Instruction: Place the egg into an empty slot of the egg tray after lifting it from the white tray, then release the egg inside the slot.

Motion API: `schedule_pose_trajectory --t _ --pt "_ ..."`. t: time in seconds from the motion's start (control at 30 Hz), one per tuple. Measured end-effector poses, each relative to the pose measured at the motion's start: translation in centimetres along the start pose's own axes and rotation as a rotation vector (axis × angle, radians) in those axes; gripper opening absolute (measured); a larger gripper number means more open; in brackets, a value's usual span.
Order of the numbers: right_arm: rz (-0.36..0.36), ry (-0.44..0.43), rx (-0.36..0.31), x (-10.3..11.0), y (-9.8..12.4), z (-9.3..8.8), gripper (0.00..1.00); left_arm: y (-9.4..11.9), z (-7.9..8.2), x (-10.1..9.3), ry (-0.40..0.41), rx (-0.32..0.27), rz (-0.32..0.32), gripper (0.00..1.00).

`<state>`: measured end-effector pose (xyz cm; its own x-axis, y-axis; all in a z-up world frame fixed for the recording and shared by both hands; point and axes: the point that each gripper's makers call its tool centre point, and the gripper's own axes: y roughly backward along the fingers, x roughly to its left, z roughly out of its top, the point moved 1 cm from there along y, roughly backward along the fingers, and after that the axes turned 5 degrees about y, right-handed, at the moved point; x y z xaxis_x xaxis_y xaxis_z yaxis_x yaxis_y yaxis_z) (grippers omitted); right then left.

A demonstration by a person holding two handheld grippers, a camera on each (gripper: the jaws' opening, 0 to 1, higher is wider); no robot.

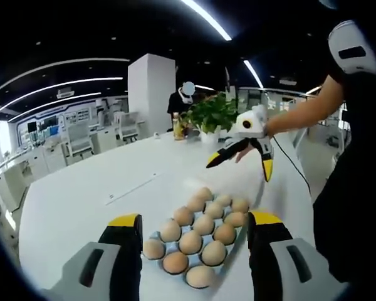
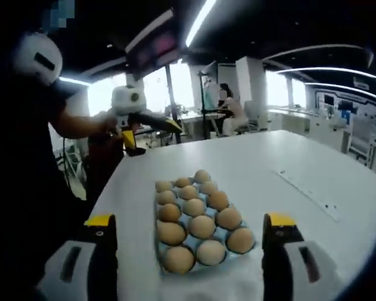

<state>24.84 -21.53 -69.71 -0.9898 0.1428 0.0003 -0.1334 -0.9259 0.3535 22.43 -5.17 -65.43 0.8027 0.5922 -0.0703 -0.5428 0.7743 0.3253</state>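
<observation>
A blue egg tray (image 1: 152, 237) (image 2: 158, 246) lies on the white table. Several brown eggs (image 1: 203, 224) (image 2: 202, 227) sit in it, and every slot I can see holds one. In the left gripper view my left gripper (image 1: 195, 219) stands open just short of the tray's near end, with nothing between its jaws. My right gripper (image 1: 238, 169) hangs open and empty above the table beyond the tray's far end. From the right gripper view, the right gripper (image 2: 190, 221) is open before the tray, and the left gripper (image 2: 151, 134) is open in the air behind it.
A person in black (image 1: 351, 188) stands at the table's right edge. A potted plant (image 1: 210, 116) and a bottle (image 1: 177, 127) stand at the far end, where another person sits. A thin strip (image 2: 307, 188) lies on the table (image 2: 269, 157). Chairs and desks stand beyond.
</observation>
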Motion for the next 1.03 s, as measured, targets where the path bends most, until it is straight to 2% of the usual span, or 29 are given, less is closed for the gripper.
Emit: schedule_pose_trajectory --t 0.23,0.3,0.43,0.57,0.7,1.03 --pt "-0.05 0.071 -0.065 3.3 1.1 2.1 0.99 0.7 0.3 -3.5 -0.029 -0.025 -0.049 0.69" --pt "-0.047 0.079 -0.07 4.5 1.4 2.5 0.99 1.0 0.5 -4.5 -0.048 -0.035 -0.052 0.7" --pt "-0.05 0.105 -0.111 6.9 1.9 4.0 0.99 1.7 1.0 -6.7 -0.037 -0.074 -0.096 0.7" --pt "-0.058 0.112 -0.127 8.9 2.6 4.3 0.98 2.5 1.0 -7.9 -0.053 -0.086 -0.11 0.71" --pt "-0.064 0.125 -0.121 10.4 2.9 4.0 0.98 3.4 1.3 -9.2 -0.042 -0.121 -0.152 0.71" --pt "-0.078 0.116 -0.138 11.9 3.4 3.8 0.97 4.0 0.8 -10.6 -0.041 -0.122 -0.189 0.71"
